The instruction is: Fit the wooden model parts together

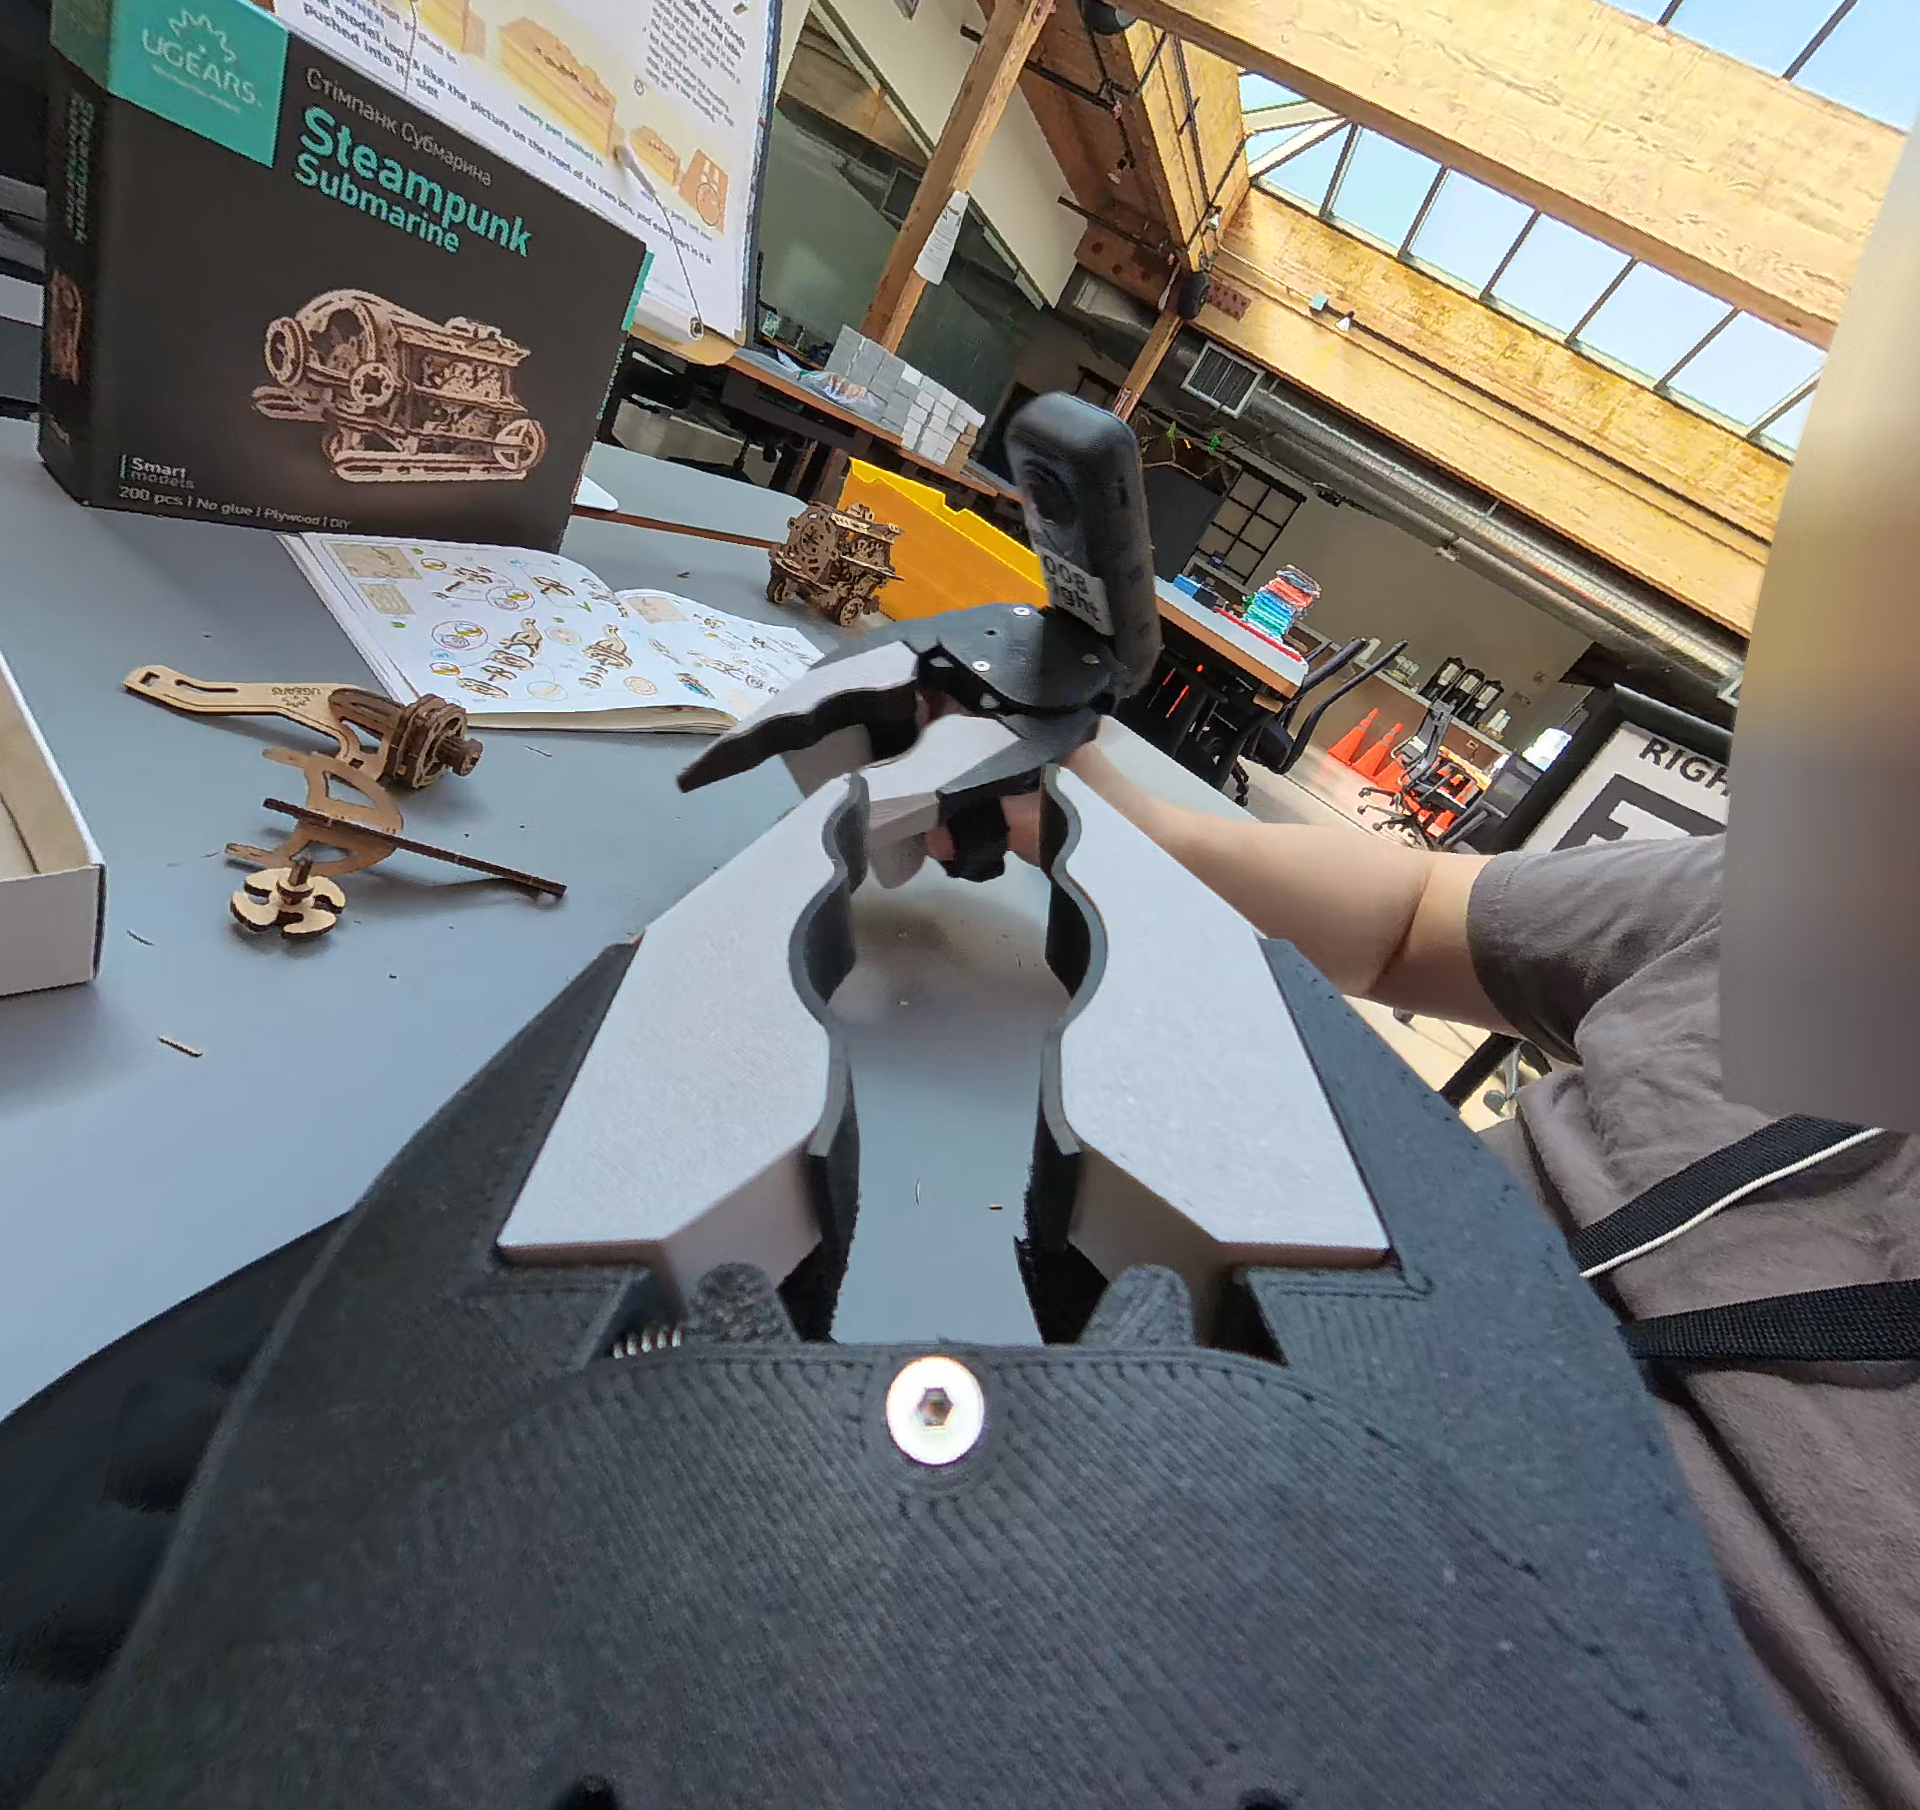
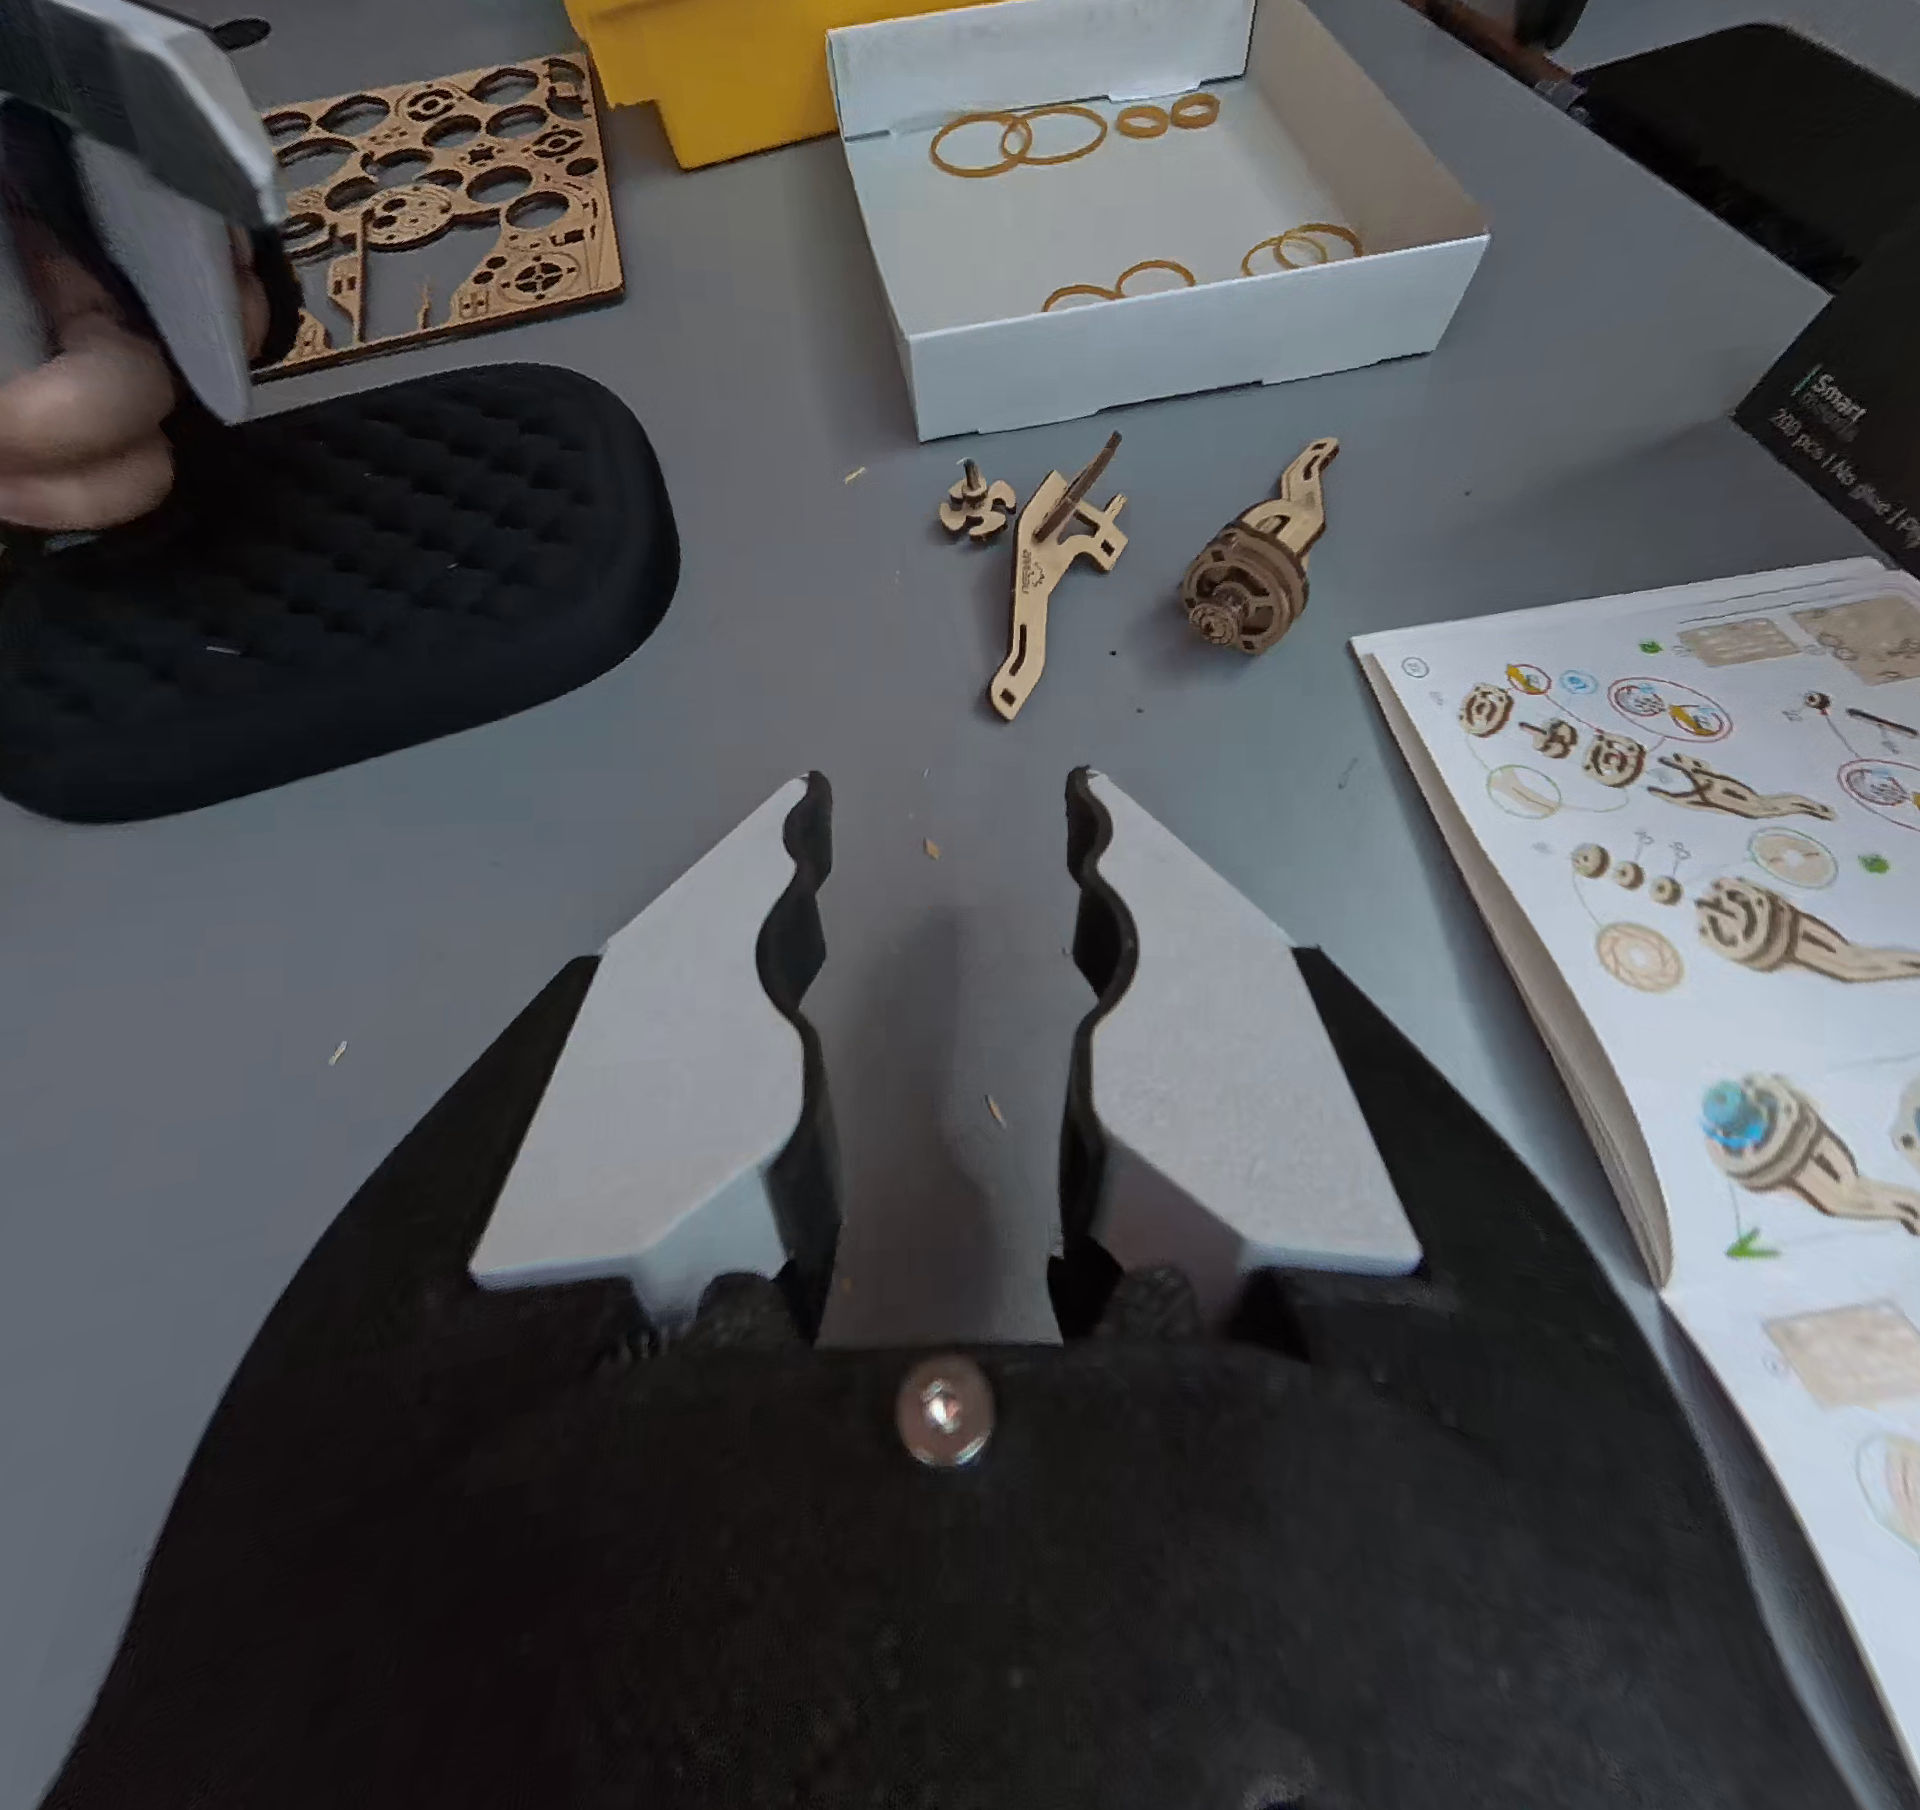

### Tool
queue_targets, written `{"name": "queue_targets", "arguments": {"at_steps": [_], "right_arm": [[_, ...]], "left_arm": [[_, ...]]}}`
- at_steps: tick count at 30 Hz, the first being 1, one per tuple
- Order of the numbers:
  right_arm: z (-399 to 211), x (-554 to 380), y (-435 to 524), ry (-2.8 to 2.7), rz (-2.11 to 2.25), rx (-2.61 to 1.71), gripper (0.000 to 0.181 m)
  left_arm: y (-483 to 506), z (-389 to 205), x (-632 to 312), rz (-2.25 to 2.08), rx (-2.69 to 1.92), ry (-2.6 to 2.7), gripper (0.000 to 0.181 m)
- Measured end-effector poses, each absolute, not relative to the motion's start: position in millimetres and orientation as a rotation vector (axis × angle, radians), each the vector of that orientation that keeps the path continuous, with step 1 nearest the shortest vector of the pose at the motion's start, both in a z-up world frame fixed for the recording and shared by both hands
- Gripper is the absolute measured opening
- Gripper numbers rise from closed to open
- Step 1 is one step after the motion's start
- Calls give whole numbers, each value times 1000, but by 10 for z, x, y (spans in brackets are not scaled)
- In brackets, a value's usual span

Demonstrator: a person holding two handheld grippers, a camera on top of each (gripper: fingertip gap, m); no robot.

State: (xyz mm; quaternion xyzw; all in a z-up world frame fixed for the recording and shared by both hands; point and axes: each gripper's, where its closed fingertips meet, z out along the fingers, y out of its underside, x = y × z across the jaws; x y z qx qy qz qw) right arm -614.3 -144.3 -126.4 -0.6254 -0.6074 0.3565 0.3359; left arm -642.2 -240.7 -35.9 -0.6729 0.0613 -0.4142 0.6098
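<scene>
Right tool (image 2: 945,794) gapes, empty; wooden parts (image 2: 1049,565) just beyond.

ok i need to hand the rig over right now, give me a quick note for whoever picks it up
Left gripper: open, empty, raised over the table.
Right gripper: open, empty, aimed at the loose parts.
Parts on the grey table, apart from each other: small propeller piece, flat arm piece, round drum assembly.
Rubber bands lie in the white box.
Nothing gripped; these three still need joining.

Three wooden pieces (image 2: 1049,555), two claws (image 2: 945,804), one booklet (image 2: 1714,929).
</scene>
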Motion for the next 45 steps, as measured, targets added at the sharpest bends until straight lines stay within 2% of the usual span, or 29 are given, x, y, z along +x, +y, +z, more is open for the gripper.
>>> {"name": "queue_targets", "arguments": {"at_steps": [4, 9, 14, 19, 22, 30, 37, 39, 41, 45], "right_arm": [[-1039, -5479, -1321, -1462, 914, -1473, 54], [-719, -4542, -436, -1223, 565, -1401, 62], [-593, -3995, 65, -1125, 318, -1258, 54], [-595, -4032, -14, -1109, 432, -1264, 49], [-541, -3987, 5, -1086, 414, -1254, 47], [-469, -3860, 64, -1038, 439, -1281, 21], [-590, -3822, 166, -1056, 390, -1336, 17], [-606, -3779, 216, -1053, 377, -1345, 8], [-690, -3788, 213, -1095, 450, -1376, 0], [-764, -3762, 301, -1049, 588, -1436, 0]], "left_arm": [[-2322, -416, -6299, -924, -1603, 177, 31], [-2080, -513, -6073, -824, -1718, 293, 31], [-1703, -362, -6039, -645, -1746, 390, 27], [-1497, 353, -6213, -781, -1530, 327, 23], [-1365, 580, -6371, -661, -1481, 315, 20], [-1137, 121, -6272, -457, -1550, 420, 0], [-1096, -116, -6211, -615, -1581, 381, 0], [-1093, -124, -6210, -619, -1582, 378, 0], [-1083, -134, -6240, -602, -1592, 374, 0], [-1137, -13, -6332, -596, -1573, 352, 0]]}}
